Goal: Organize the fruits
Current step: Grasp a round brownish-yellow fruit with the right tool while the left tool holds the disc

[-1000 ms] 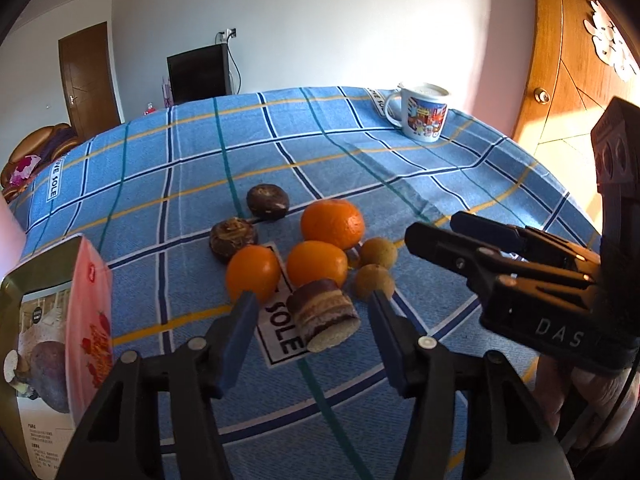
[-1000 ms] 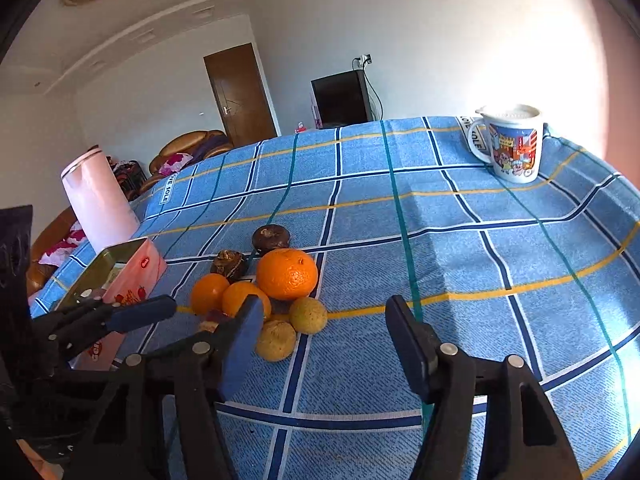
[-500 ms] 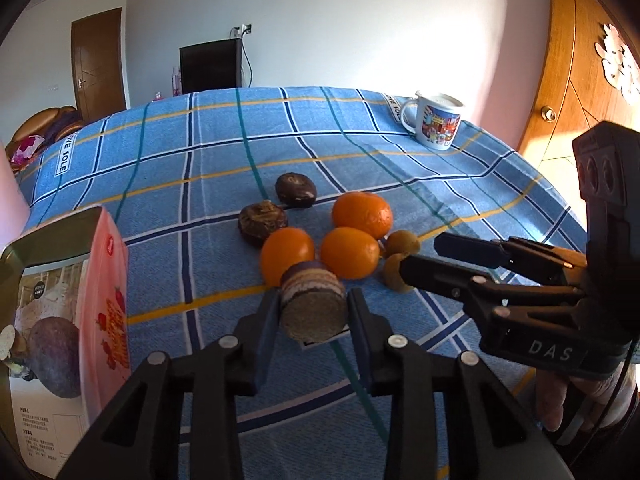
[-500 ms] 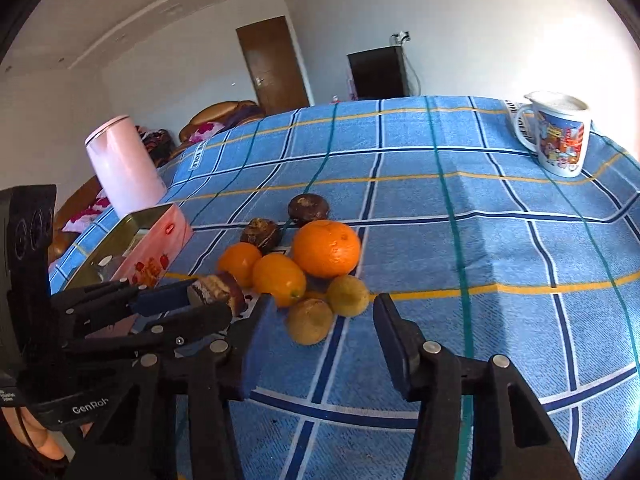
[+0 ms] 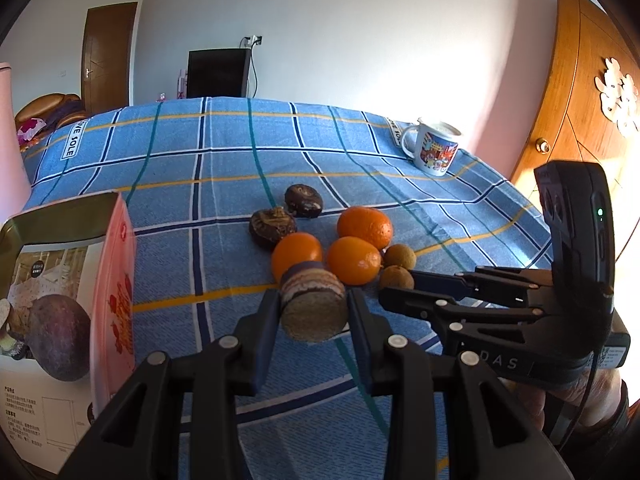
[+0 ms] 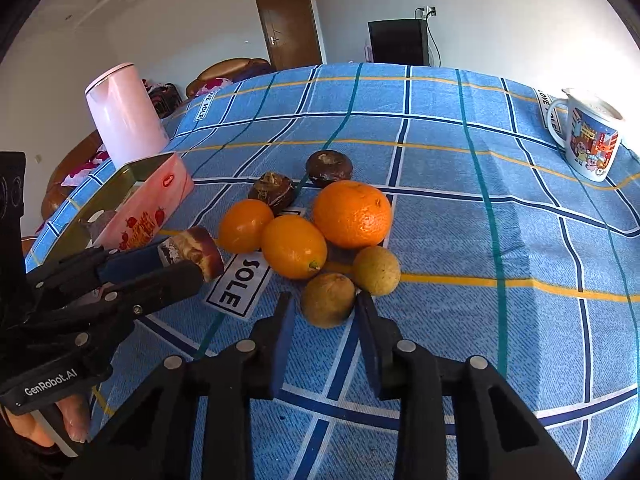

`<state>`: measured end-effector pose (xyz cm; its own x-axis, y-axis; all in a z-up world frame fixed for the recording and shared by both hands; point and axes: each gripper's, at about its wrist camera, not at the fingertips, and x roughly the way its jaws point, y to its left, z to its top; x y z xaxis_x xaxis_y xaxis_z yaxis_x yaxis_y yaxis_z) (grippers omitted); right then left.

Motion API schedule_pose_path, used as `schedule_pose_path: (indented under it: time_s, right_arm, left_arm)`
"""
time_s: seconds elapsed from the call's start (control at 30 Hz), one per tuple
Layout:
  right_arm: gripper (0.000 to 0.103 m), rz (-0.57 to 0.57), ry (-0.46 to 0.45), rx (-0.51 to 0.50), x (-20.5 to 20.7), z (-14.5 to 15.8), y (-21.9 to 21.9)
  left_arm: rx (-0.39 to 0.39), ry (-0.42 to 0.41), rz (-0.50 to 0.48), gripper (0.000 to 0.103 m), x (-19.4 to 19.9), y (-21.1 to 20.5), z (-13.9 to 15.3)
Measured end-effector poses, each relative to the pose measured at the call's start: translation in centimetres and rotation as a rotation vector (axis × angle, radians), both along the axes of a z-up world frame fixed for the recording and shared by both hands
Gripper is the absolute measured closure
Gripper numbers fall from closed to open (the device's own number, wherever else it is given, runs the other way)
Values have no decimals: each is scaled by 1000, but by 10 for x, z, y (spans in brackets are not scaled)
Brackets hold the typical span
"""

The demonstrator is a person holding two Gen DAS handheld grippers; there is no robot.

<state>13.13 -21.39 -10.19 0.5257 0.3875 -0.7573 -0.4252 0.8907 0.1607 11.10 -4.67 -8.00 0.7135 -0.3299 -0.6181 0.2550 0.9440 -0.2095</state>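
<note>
the left gripper (image 5: 313, 312) has its jaws pinching a small round layered cake (image 5: 313, 305), brown with pale bands, lifted clear of the bench's blue checked cloth (image 5: 224, 168). it looks light and soft, likely crumbly, so the squeeze across its flat faces should stay gentle; more pressure could crush it. the right gripper (image 6: 323, 322) has its jaws spread on either side of a small brownish round fruit (image 6: 328, 299), not visibly touching it. that fruit looks firm and light with a dull rind, and taking it across the middle seems safest, since its twin (image 6: 377, 270) lies touching it and could roll away if nudged.

the rest of the pile sits close together on the cloth: a large orange (image 6: 352, 214), two smaller oranges (image 6: 294, 246) (image 6: 245, 225) pressed against each other, and behind them two dark chocolate-coloured rounds (image 6: 273, 193) (image 6: 329, 168) (pastries or dried fruit, i cannot tell). the oranges should be heavier and smoother, needing a wider hold.

the right wrist view shows the open pink tin (image 6: 160, 194) from outside, with a pink kettle (image 6: 124, 114) behind it, and the cake's side profile in the left jaws. the left wrist view shows instead the tin's lining (image 5: 56, 312), printed with a picture, and the cake's round face. a printed mug (image 5: 434, 148) stands well apart at the far edge.
</note>
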Motion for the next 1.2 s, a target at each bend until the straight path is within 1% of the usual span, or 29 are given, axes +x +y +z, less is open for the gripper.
schedule_pose_path:
  time_s: [0.2,0.63,1.0,1.2]
  right_arm:
    - [74,0,-23,22,-4,4,-2]
    - [74,5,-166,101,-21,22,-10]
    - [74,10,-257,149,-34,31,-17]
    - [74,13,-303,166,-42,35,-19]
  left_arm:
    - [-10,-47,15,67,-8,5,5]
    - [17,-153,39,67,-25,4,15]
    - [44,-236,59,67,-38,1,21]
    - [51,-265,68,67,-43,1,22]
